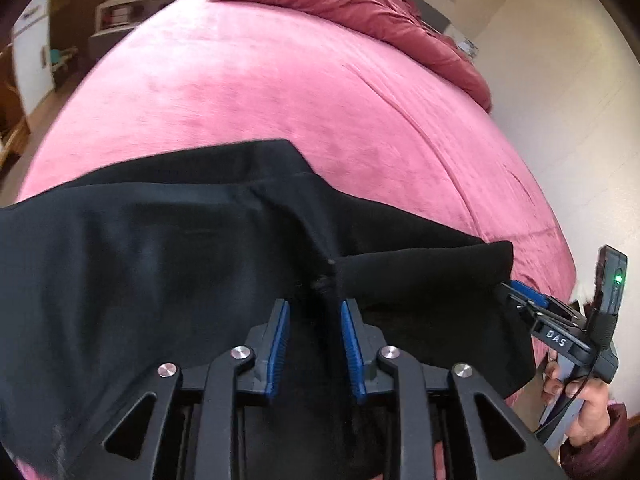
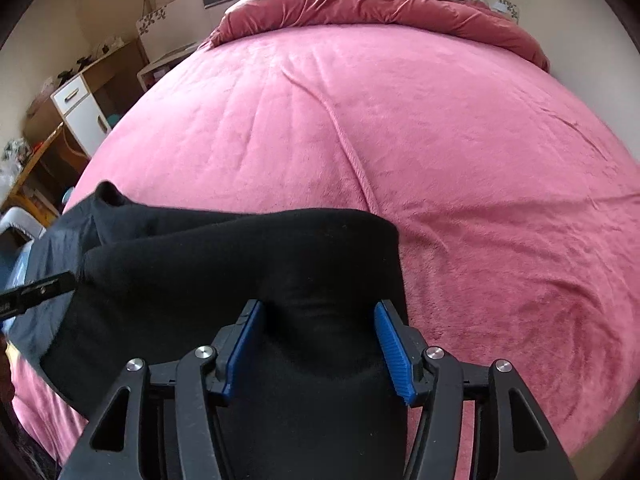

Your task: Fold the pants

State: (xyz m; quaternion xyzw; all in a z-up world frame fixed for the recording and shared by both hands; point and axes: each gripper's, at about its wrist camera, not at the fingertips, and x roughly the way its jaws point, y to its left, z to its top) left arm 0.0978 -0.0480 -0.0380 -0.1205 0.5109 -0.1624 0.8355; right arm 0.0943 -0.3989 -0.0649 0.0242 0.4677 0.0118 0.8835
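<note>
Both grippers sit low over the black pants, which lie across the near edge of the pink bed cover. On my left gripper the blue pads stand apart with a ridge of dark cloth rising between them; I cannot tell whether they pinch it. My right gripper is spread wide, a hump of the pants in the gap, the pads not visibly pressing. A crumpled duvet lies at the far end.

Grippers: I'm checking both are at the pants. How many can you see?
2. The left gripper is open over the black pants; the right gripper is open astride their other end.
</note>
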